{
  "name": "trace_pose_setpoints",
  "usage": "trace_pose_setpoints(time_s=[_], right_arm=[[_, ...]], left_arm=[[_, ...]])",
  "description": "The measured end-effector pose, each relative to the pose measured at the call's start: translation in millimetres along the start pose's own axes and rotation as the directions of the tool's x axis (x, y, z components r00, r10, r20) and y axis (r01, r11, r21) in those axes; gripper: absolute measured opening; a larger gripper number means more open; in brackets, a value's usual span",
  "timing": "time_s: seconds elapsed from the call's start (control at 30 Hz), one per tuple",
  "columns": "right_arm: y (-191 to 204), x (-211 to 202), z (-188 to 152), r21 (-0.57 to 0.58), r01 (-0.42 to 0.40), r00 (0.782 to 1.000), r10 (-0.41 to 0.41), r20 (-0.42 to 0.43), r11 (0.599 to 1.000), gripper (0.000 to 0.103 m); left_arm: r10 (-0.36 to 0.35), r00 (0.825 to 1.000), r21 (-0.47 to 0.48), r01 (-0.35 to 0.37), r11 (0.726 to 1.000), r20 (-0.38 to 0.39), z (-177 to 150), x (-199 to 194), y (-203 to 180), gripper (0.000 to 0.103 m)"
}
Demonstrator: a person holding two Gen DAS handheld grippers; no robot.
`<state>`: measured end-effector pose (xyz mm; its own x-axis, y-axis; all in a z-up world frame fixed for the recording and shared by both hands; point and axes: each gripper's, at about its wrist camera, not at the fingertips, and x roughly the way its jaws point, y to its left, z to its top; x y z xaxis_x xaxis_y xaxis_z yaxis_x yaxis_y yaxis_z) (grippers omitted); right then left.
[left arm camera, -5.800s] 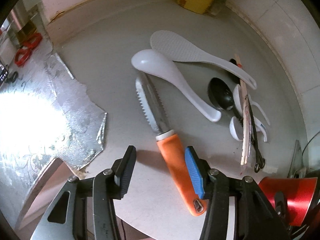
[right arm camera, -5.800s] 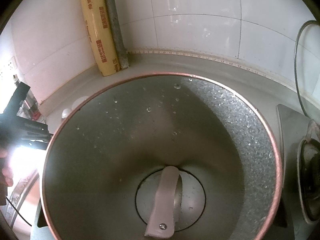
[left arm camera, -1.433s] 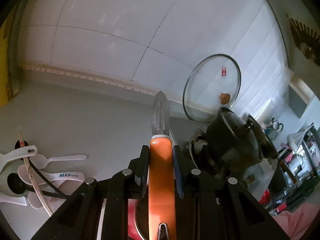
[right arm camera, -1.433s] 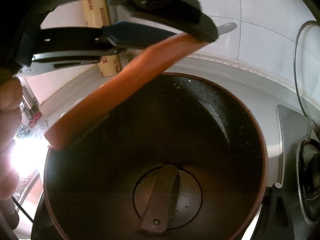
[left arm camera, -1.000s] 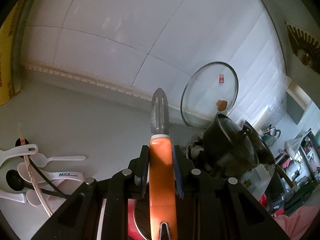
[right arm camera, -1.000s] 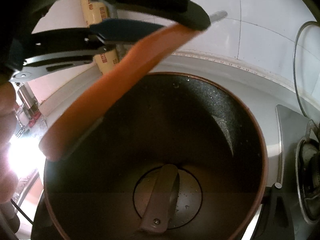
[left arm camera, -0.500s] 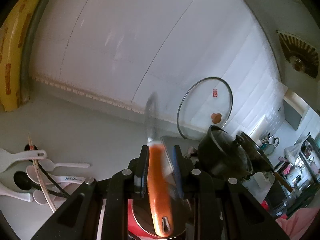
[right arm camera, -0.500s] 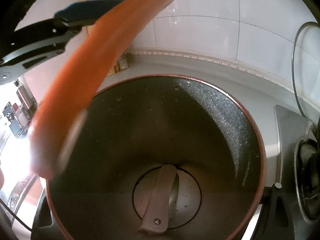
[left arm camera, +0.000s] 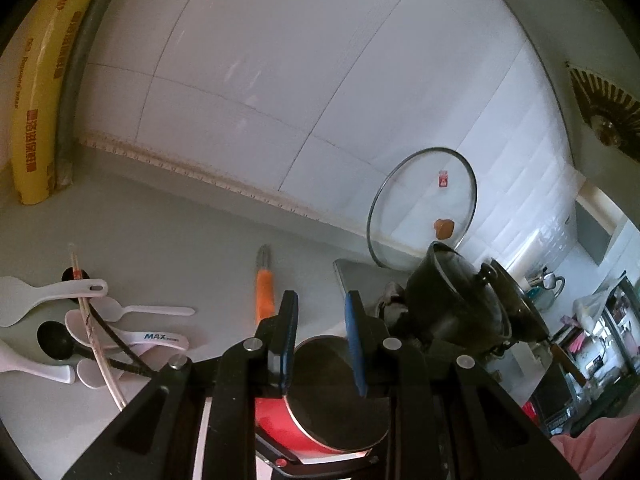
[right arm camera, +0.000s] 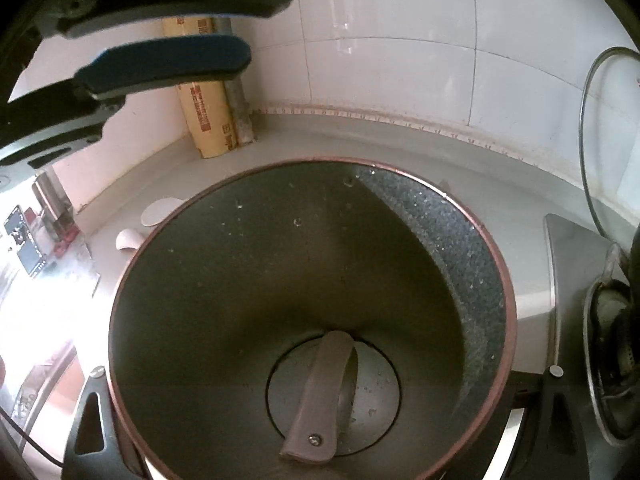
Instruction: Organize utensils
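Glass lid (left arm camera: 424, 204) leaning on tiled wall (left arm camera: 280, 80) (yellow roll (left arm camera: 38, 92) in corner).

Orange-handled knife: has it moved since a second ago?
Yes. The knife has left the left tongs and now lies on the counter, nearer the tiled wall.

Orange-handled knife (left arm camera: 264, 294) lies on counter (left arm camera: 180, 248) beyond empty left gripper (left arm camera: 322, 336)

Orange-handled knife (left arm camera: 264, 293): no longer clamped between the pads of the left gripper (left arm camera: 321, 334), now lying free on the grey counter (left arm camera: 168, 240) beyond the empty, parted jaws, blade toward the wall.
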<state>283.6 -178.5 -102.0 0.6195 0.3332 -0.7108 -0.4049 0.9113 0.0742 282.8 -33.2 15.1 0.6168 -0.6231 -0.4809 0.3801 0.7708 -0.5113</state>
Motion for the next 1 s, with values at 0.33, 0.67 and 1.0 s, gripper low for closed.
trace_pose_setpoints(time_s=[0.33, 0.67, 1.0], right_arm=[[-9, -9, 1, 0.023, 0.028, 0.999, -0.029, 0.024, 0.999, 0.091], [-53, -12, 0, 0.102, 0.131, 0.991, -0.134, 0.021, 0.986, 0.091], [-91, -17, 1, 0.127, 0.154, 0.988, -0.156, 0.010, 0.980, 0.091]], left_arm=[[0.150, 0.948, -0.017, -0.161, 0.987, -0.282, 20, 43, 36, 0.041], [0.273, 0.799, 0.145, -0.231, 0.962, -0.536, 64, 148, 26, 0.042], [0.403, 0.623, 0.318, -0.250, 0.914, -0.670, 84, 284, 8, 0.042]])
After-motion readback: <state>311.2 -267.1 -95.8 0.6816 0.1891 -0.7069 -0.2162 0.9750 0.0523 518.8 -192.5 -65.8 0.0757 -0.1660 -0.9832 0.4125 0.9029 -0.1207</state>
